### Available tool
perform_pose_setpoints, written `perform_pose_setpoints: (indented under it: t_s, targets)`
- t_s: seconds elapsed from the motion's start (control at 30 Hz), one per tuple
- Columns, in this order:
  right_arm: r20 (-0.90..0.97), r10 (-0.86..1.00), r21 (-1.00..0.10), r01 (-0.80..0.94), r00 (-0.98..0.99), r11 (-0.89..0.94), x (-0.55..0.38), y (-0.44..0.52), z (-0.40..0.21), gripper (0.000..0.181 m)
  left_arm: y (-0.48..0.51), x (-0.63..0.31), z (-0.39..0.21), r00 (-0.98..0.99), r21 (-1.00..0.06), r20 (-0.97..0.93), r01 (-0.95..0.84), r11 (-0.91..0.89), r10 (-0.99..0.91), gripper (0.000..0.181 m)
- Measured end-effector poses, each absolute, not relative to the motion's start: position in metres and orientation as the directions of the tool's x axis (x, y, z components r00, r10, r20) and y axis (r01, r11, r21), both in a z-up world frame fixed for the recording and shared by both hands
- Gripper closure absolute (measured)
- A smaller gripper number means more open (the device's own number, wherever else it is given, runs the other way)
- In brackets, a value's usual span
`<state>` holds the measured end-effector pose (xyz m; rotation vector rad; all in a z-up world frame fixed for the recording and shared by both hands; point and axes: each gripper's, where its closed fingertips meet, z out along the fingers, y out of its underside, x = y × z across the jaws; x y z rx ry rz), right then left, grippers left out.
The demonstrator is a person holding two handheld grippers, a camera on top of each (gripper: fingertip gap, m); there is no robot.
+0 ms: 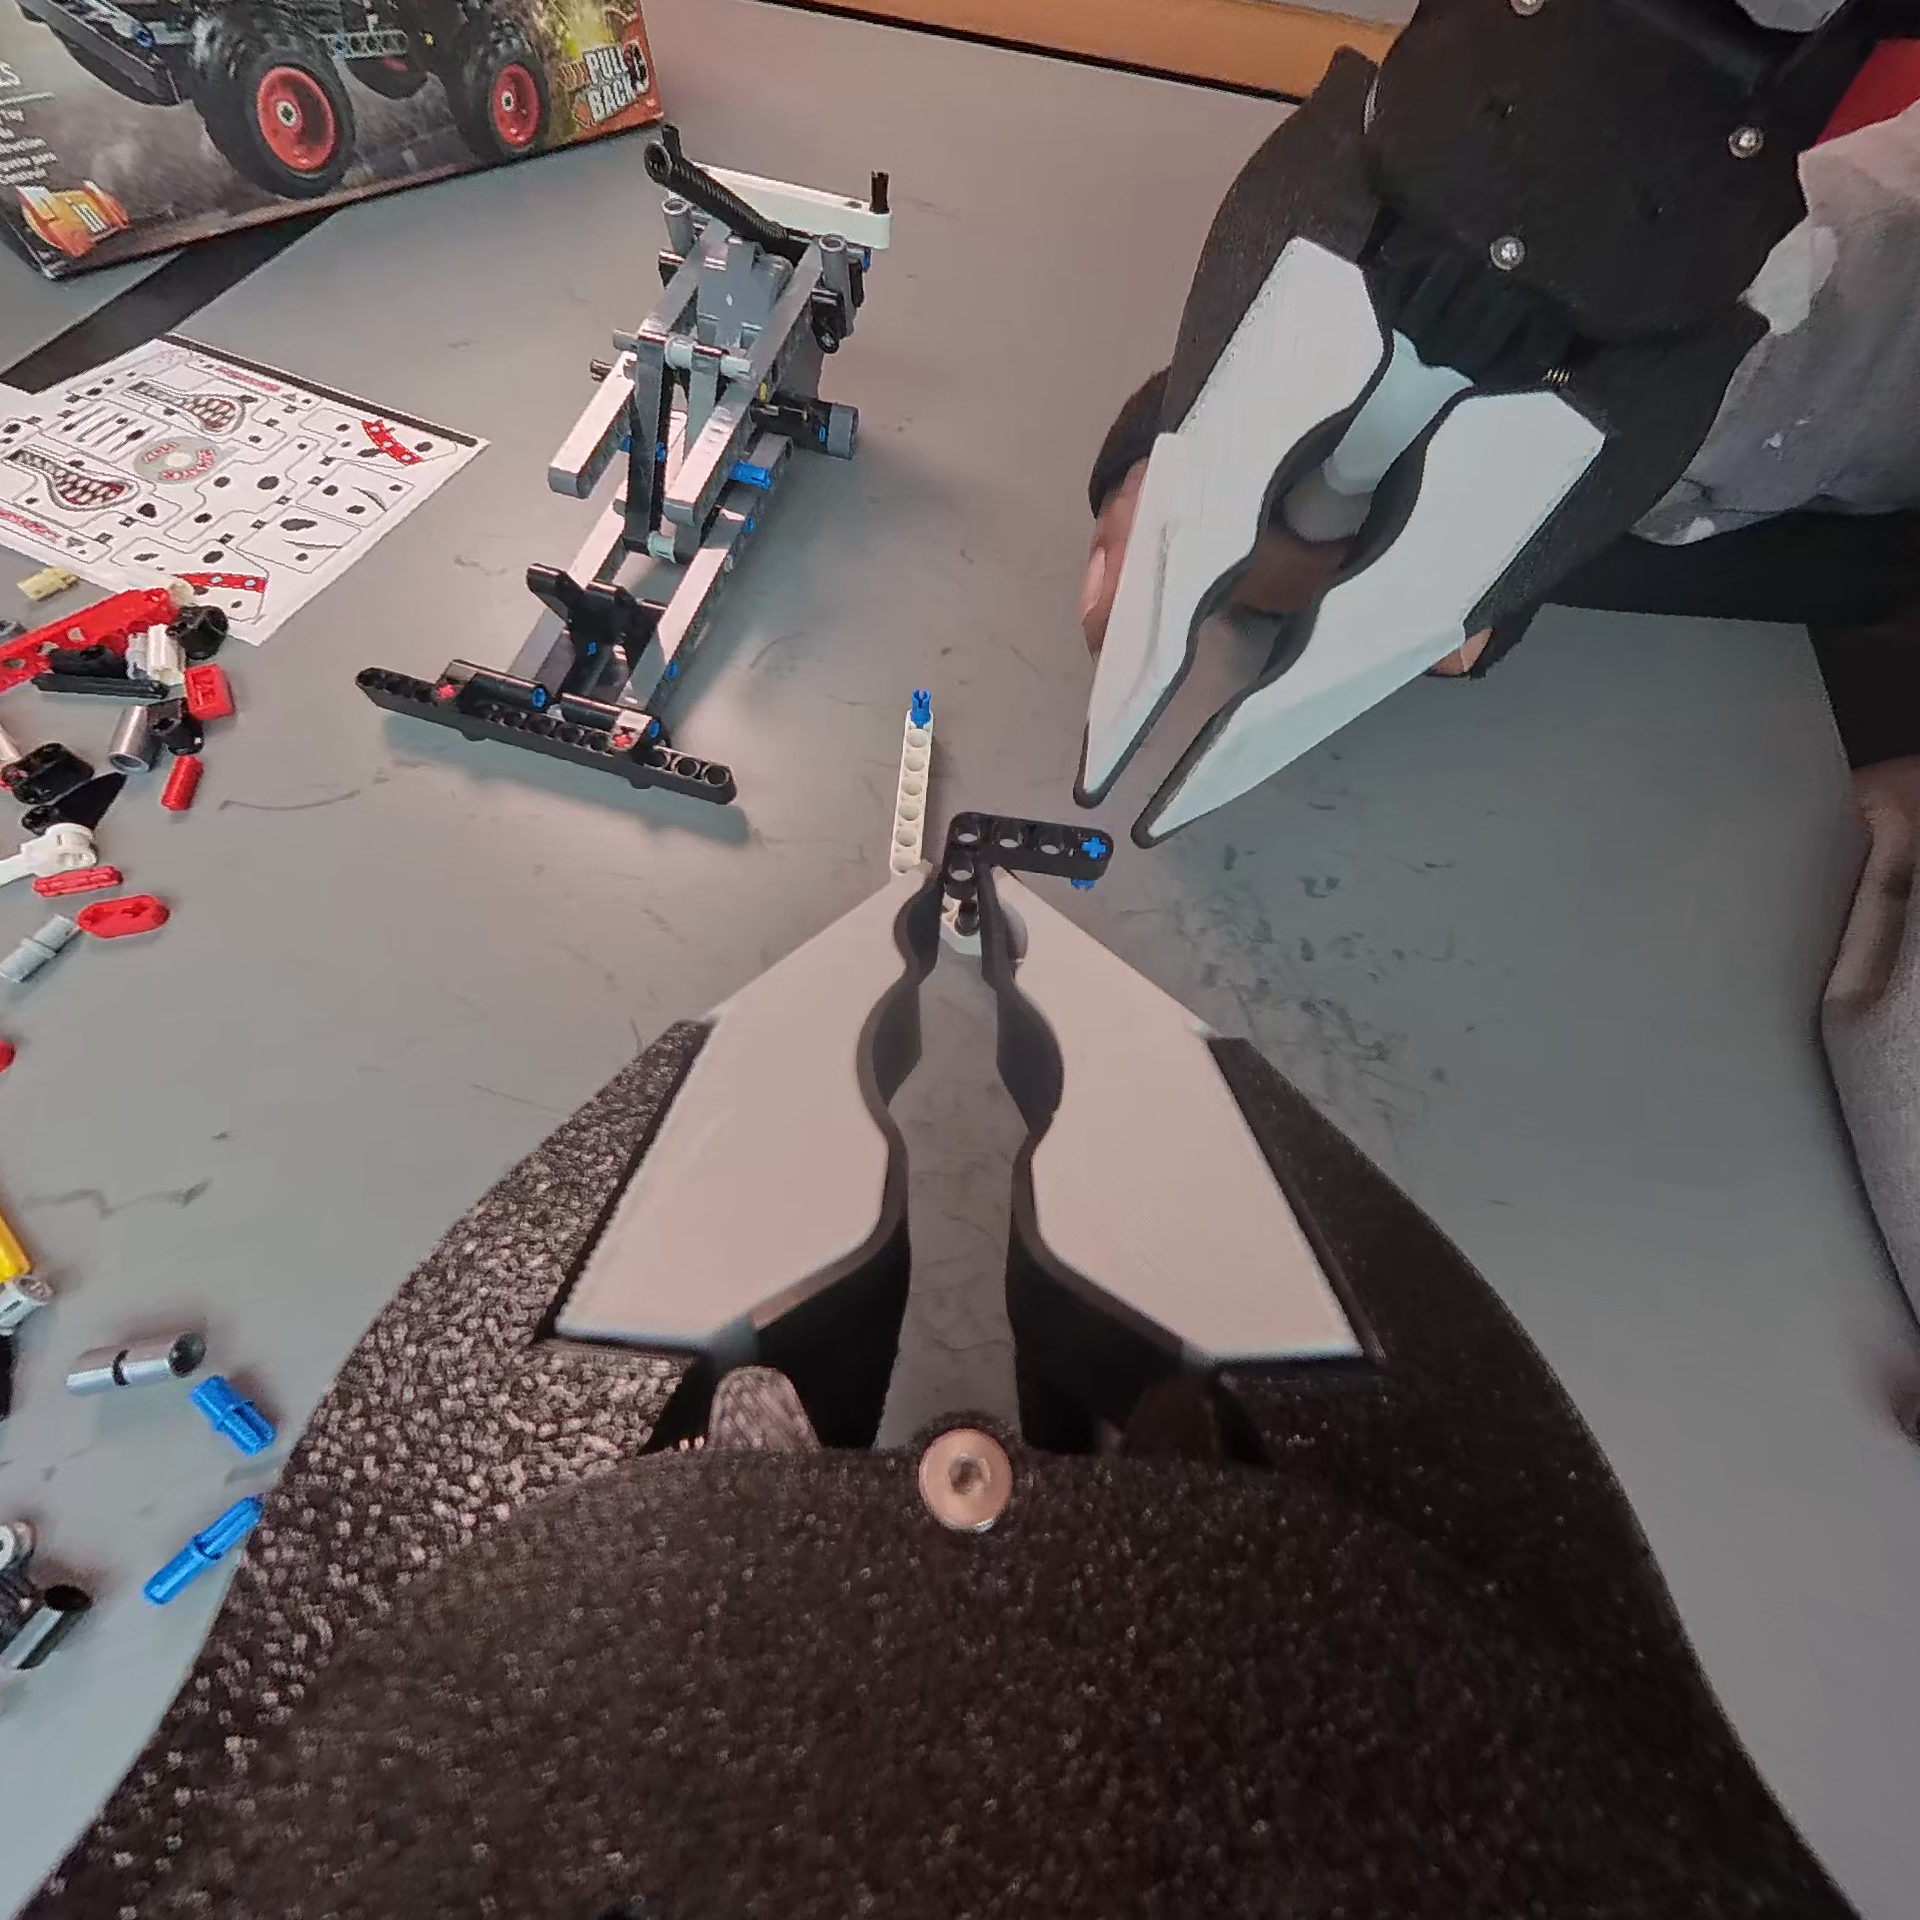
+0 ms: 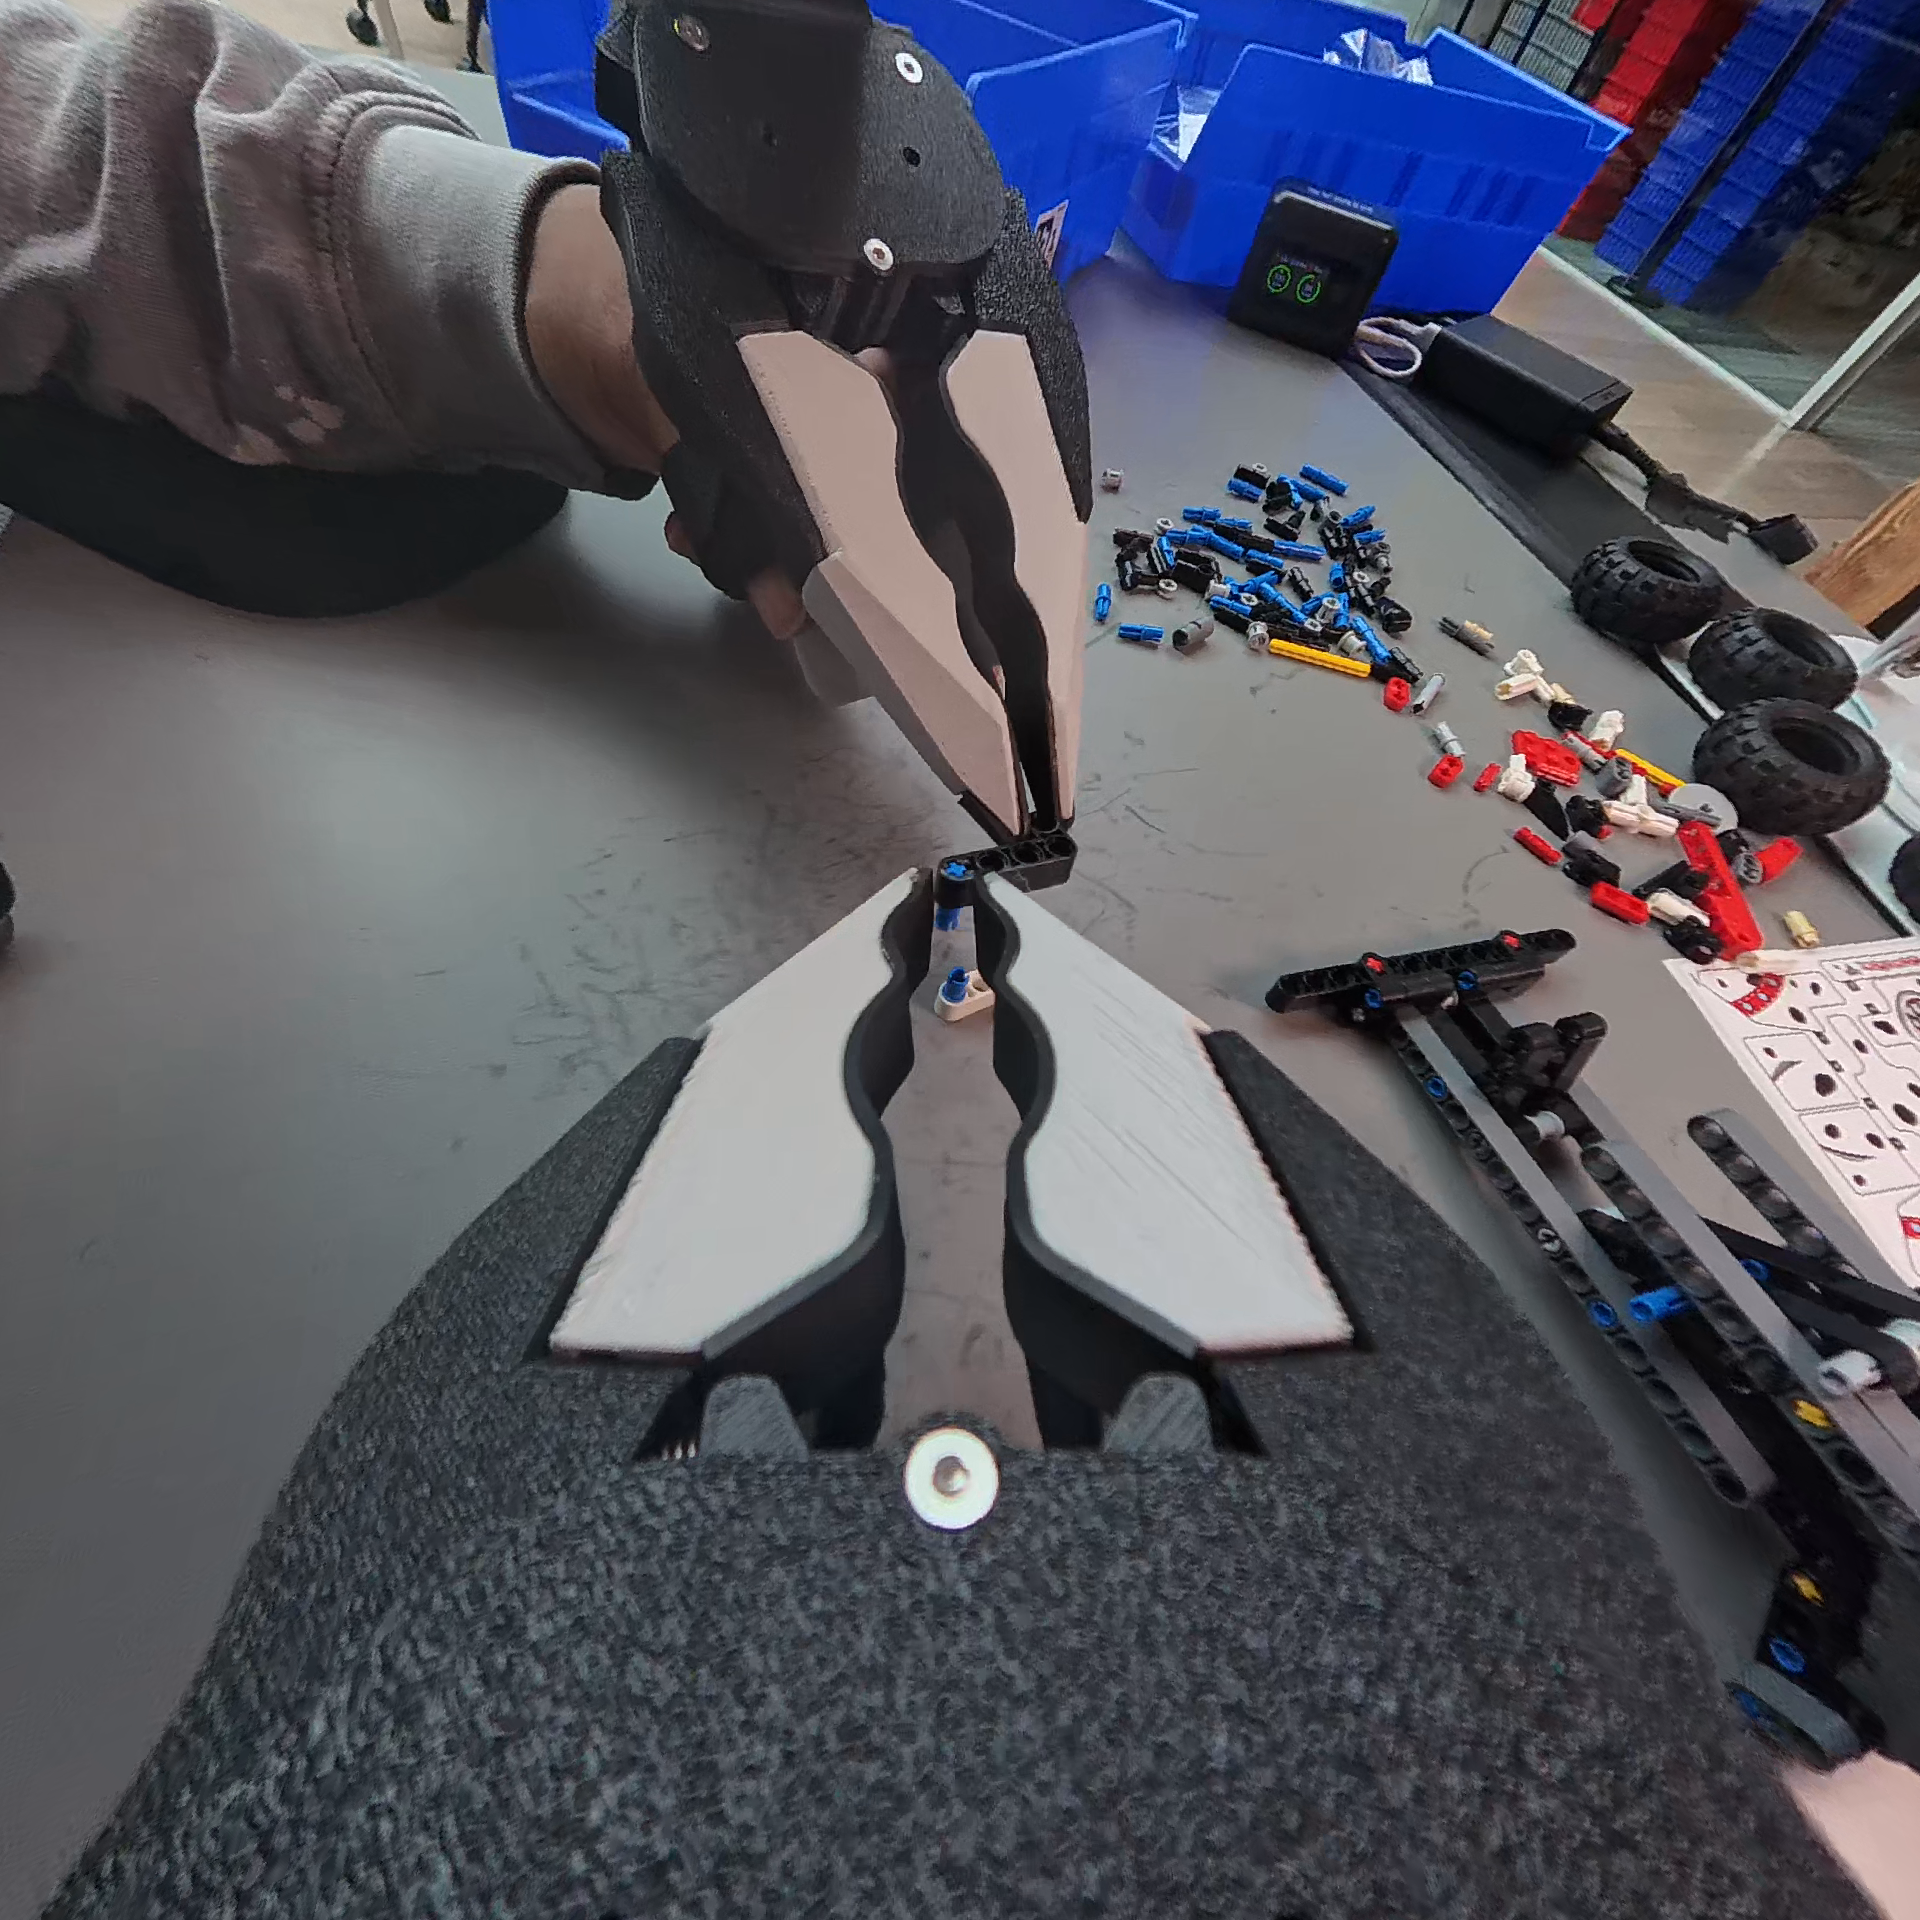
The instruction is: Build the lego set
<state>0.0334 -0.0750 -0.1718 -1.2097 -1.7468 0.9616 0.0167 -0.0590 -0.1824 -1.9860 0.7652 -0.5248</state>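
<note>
**Two grippers meet over one black L-shaped beam**

Two grippers converge on a small black L-shaped liftarm (image 1: 1023,844), held just above the grey table (image 1: 1351,1039). The left gripper (image 1: 961,904) is clenched on the short leg of the L, so the long leg juts out sideways with its blue pin (image 1: 1091,850) at the free end, clear of the fingers. That hold seems chosen to leave the pinned end reachable from the other side. The right gripper (image 2: 954,883) has its tips slightly parted and sits right at that pinned end; in its own view the blue pin (image 2: 948,914) hangs between its tips, yet whether the tips press on the beam or only bracket it I cannot tell.

Just beyond the left tips lies a white straight beam (image 1: 912,784) with a blue pin at its far end, probably the next piece to join. The half-built chassis (image 1: 665,488) stands well apart to the left, near the sticker sheet (image 1: 208,468) and loose parts (image 1: 114,707).
</note>
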Motion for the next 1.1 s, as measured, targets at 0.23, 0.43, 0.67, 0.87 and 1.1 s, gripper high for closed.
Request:
perform_pose_setpoints:
  t_s: [0.23,0.43,0.67,0.87,1.1]
  targets:
    - [0.158,0.947,-0.882,0.392,-0.280,0.263,0.040,-0.069,-0.179,0.160,-0.065,0.024,-0.195,0.689,-0.838,0.050,-0.364,-0.405,-0.723,0.175]
    - [0.146,0.932,-0.845,0.448,-0.332,0.292,0.046,-0.072,-0.191,0.159,-0.066,0.027,-0.200,0.673,-0.823,0.050,-0.390,-0.412,-0.738,0.175]
    - [0.142,0.922,-0.808,0.496,-0.361,0.319,0.044,-0.073,-0.202,0.151,-0.063,0.026,-0.202,0.681,-0.814,0.054,-0.393,-0.427,-0.730,0.175]
    - [0.177,0.906,-0.780,0.506,-0.385,0.368,0.036,-0.071,-0.207,0.148,-0.060,0.025,-0.205,0.697,-0.807,-0.006,-0.426,-0.408,-0.717,0.175]
    - [0.170,0.891,-0.776,0.500,-0.421,0.384,0.028,-0.067,-0.207,0.147,-0.059,0.023,-0.206,0.700,-0.801,-0.052,-0.455,-0.389,-0.712,0.175]
